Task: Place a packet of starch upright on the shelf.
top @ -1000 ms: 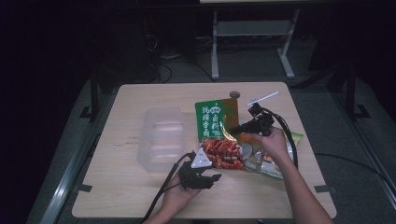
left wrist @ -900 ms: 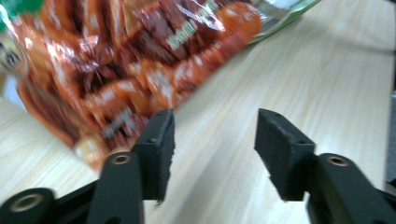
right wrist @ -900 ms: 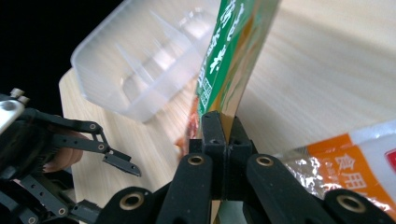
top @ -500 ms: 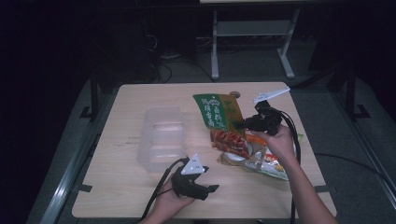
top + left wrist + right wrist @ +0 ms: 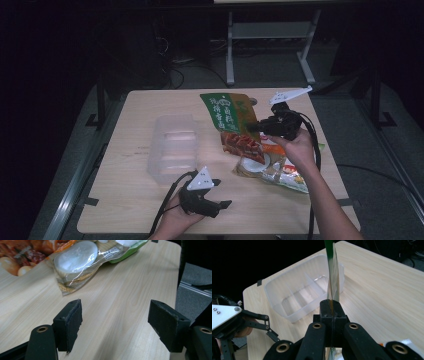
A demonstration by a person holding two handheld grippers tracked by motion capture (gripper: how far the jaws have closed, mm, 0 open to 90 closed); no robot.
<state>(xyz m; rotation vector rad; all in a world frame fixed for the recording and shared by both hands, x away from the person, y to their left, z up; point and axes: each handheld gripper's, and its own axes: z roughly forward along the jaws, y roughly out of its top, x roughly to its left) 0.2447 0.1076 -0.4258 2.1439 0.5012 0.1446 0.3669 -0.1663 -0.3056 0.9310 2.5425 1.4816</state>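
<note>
Two grippers are in my hands over a pale wood-grain table (image 5: 125,200) that takes up the middle of the high view, with a dark room around it: grey floor, a white metal frame (image 5: 267,45) at the top centre and cables near it. Left of centre on the table stands a clear plastic divided container (image 5: 172,147), its compartments showing no contents I can see from the right gripper view. Right of centre lie snack packets: a clear-fronted pack of round cakes (image 5: 272,172) with a green edge, and a red food packet (image 5: 245,145) just above it. My right gripper (image 5: 252,127), in the upper right of the table, has its jaws pressed tight on the edge of the green snack packet (image 5: 227,112), which hangs lifted above the surface, well apart from the container. My left gripper (image 5: 225,205), low at the bottom centre, has just been opening; its jaws stand wide with only bare table between them.
</note>
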